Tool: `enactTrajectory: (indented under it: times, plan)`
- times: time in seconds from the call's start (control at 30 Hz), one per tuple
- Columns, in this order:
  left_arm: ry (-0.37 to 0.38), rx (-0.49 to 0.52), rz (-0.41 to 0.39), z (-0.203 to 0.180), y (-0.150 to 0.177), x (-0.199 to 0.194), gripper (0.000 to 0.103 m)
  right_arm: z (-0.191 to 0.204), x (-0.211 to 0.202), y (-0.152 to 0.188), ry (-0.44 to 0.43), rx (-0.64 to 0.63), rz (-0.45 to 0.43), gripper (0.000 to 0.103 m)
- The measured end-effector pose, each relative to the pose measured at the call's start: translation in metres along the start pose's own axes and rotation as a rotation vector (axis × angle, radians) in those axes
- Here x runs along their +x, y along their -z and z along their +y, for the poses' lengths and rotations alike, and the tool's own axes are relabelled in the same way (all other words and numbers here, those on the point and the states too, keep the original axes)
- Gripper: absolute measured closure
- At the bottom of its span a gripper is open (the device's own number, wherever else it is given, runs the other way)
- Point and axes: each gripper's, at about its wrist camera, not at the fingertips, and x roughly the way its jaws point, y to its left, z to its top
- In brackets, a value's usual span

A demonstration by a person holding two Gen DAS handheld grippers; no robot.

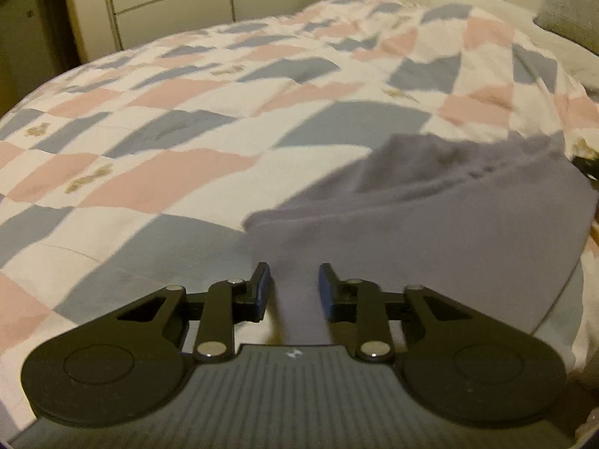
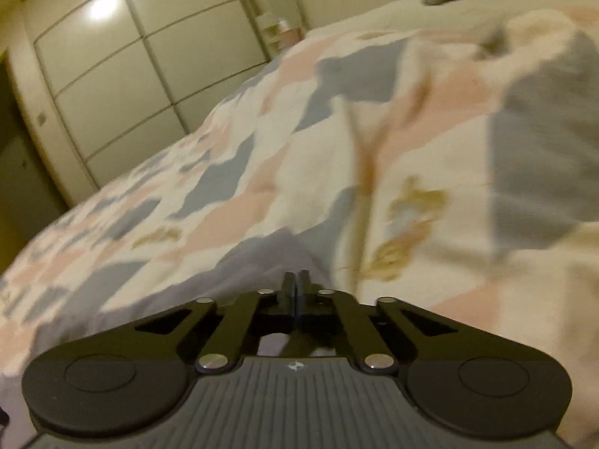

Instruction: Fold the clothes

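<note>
One grey garment [image 1: 430, 217] on bed's patchwork quilt [image 1: 179, 119] — wardrobe [image 2: 112, 75] beyond. Left gripper [image 1: 294, 280] open over garment; right gripper [image 2: 296, 280] closed — whether pinching cloth, unclear.

Left gripper [image 1: 294, 284] low over the bed, fingers parted – grey-lilac garment [image 1: 430, 220] running between them and bunched toward the right. Beneath it a checked quilt [image 1: 168, 112] in pink, blue-grey and white. Pale panelled wardrobe [image 1: 187, 3] behind the bed.
</note>
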Motion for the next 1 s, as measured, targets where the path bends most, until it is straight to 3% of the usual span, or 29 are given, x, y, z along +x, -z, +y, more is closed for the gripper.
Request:
enactTrajectory:
  times: [0.03,0.2,0.27,0.33,0.47,0.7,0.83,1.0]
  plan:
    - [0.006,-0.008,-0.001,0.001,0.002,-0.003,0.083,-0.005,-0.010,0.001,-0.015,0.019,-0.008,0.088]
    - [0.038,-0.050,-0.003,0.004,0.013,-0.018,0.082,-0.004,-0.048,0.016,-0.123,-0.001,-0.017,0.081]
    - [0.044,-0.066,0.001,0.006,0.019,-0.024,0.075,-0.003,-0.038,0.022,-0.093,-0.009,0.038,0.083]
    - [0.044,-0.082,0.009,0.008,0.026,-0.029,0.075,-0.001,-0.031,0.027,-0.058,-0.002,0.078,0.083]
    - [0.046,-0.113,0.024,0.012,0.039,-0.041,0.079,0.017,-0.058,0.028,-0.120,-0.010,0.036,0.073]
    - [0.048,-0.167,0.051,0.018,0.063,-0.062,0.077,0.044,-0.081,0.070,-0.140,-0.047,0.131,0.067]
    - [0.048,-0.187,0.064,0.025,0.077,-0.075,0.079,0.079,-0.114,0.097,-0.189,-0.199,0.121,0.067]
    - [0.060,-0.192,0.051,0.032,0.090,-0.091,0.079,0.142,-0.139,0.138,-0.282,-0.475,0.113,0.056]
